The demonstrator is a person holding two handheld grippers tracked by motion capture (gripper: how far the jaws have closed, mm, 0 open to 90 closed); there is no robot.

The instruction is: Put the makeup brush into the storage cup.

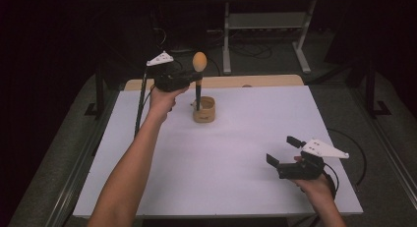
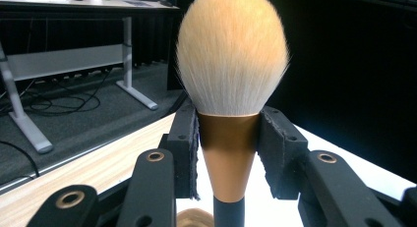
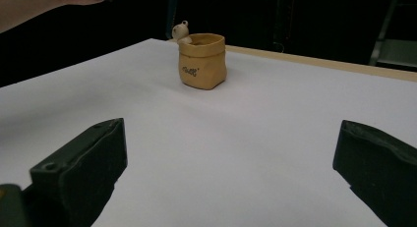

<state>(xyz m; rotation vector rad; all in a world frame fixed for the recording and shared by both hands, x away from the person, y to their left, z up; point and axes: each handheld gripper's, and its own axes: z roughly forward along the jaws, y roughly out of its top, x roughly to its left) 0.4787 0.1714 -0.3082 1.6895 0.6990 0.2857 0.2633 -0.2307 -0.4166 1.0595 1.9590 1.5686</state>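
The brush (image 1: 198,74) is standing upright above the far centre of the table (image 1: 221,153), its pale bristle head uppermost and its dark handle pointing down into the open mouth of the pot (image 1: 204,109); whether the handle tip is touching the pot's inside cannot be told. In the left gripper view the brush (image 2: 231,65) is sitting between the two black pads, which are pressing against the copper collar just below the bristles, so the left gripper (image 1: 189,80) is pinching the brush. The pot (image 3: 201,61) is a small tan sack-shaped vessel with dark lettering on its side and a small pale figure at its rim. The left hand (image 1: 164,97) is holding its gripper well above the table, near the far edge. The right gripper (image 1: 282,153) is resting low near the table's near right corner, well apart from the pot, its jaws spread wide with nothing between them. The right hand (image 1: 314,183) is gripping it from behind.
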